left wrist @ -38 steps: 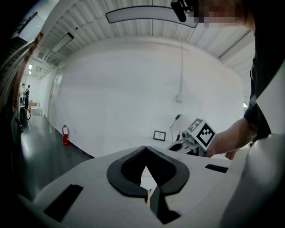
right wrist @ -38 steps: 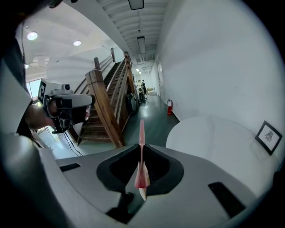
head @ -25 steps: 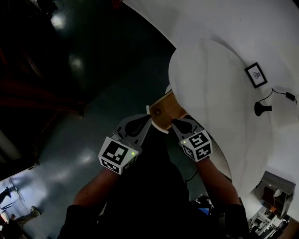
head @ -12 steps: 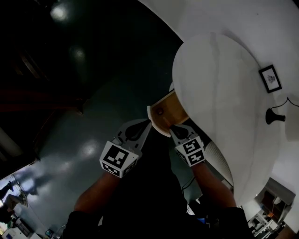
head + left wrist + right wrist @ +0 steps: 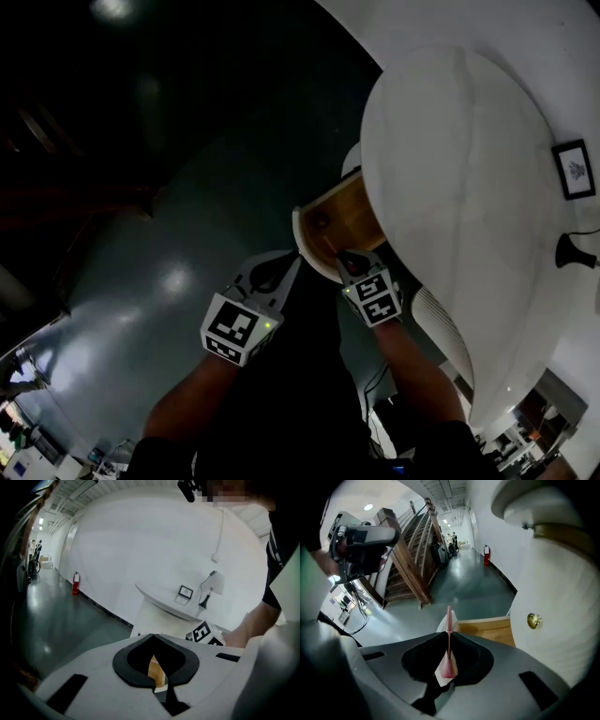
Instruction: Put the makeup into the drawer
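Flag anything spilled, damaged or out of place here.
Nothing stands out. The wooden drawer stands open; the right gripper is shut on a thin pink makeup item, and the left gripper is shut and empty. No spill or damage shows.

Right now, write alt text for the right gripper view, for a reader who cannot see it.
The right gripper pinches a thin pink makeup item edge-on, pointed at an open wooden drawer. Beside it curves a white cabinet with a brass knob; a wooden staircase stands behind.

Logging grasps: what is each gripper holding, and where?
The right gripper pinches a thin pink makeup item partway along, one end protruding; the left gripper holds nothing.
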